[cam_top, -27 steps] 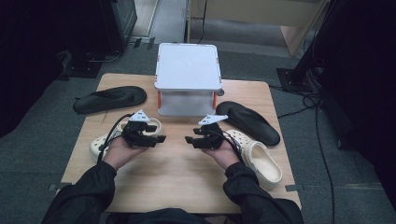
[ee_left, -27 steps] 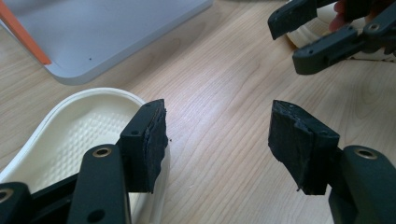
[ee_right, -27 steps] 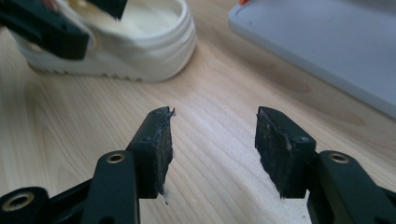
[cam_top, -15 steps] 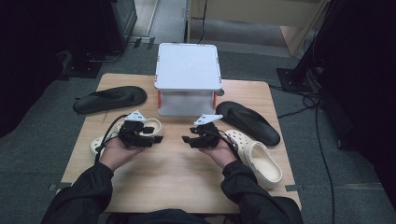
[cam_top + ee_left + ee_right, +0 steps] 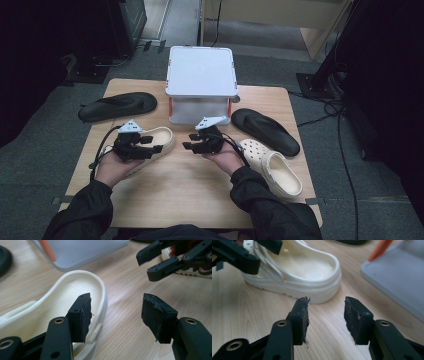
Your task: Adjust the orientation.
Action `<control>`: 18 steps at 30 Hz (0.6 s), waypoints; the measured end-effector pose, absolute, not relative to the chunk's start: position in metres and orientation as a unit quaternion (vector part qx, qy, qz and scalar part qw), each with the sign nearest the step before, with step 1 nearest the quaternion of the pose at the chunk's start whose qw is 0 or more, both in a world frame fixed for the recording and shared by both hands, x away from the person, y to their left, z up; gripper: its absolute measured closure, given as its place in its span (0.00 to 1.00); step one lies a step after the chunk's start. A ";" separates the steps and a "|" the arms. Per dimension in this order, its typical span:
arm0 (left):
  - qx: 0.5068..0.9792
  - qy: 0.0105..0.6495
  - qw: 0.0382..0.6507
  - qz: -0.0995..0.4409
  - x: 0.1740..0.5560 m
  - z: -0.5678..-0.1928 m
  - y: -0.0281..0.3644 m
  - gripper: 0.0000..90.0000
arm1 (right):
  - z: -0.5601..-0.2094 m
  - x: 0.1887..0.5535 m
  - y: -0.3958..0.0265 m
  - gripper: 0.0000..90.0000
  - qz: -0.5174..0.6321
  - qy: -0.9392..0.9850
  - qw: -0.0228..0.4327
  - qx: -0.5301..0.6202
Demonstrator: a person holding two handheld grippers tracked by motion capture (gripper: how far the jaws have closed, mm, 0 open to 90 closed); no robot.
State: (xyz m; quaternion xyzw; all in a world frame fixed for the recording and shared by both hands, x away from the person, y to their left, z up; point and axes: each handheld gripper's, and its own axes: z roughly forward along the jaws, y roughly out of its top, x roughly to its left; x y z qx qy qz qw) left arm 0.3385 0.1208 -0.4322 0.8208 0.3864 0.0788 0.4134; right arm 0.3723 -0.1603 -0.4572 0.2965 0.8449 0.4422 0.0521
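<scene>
Both my grippers are spread wide and empty: left gripper (image 5: 150, 141) sits over the cream clog (image 5: 62, 300) by its heel, right gripper (image 5: 192, 142) faces it. I'd guess the clog goes into the grey storage box (image 5: 201, 82) behind, so I'd straddle the heel rim squarely with the left jaws before closing, or it'll probably twist.

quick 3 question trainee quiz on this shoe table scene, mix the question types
1. True or false: the left gripper is shut on the cream foam clog beside it.
2. How many flat black sandals lie on the wooden table?
3. The white lidded plastic box sits at which table edge? A near B far C left

Key: 1 false, both the left gripper and the right gripper are open and empty. 2 two. 3 B.
</scene>
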 end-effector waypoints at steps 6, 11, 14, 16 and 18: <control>0.812 0.400 0.416 0.091 0.334 -0.431 0.132 0.46 | -0.456 0.375 -0.138 0.63 0.441 0.858 0.050 0.258; 0.806 0.409 0.416 0.098 0.335 -0.430 0.139 0.46 | -0.456 0.381 -0.117 0.62 0.446 0.865 0.048 0.223; 0.804 0.408 0.420 0.100 0.337 -0.430 0.142 0.46 | -0.456 0.387 -0.103 0.62 0.449 0.870 0.050 0.197; 0.806 0.407 0.417 0.098 0.339 -0.430 0.142 0.46 | -0.457 0.388 -0.100 0.62 0.447 0.872 0.048 0.195; 0.806 0.409 0.416 0.097 0.340 -0.431 0.143 0.45 | -0.460 0.392 -0.094 0.62 0.448 0.872 0.041 0.194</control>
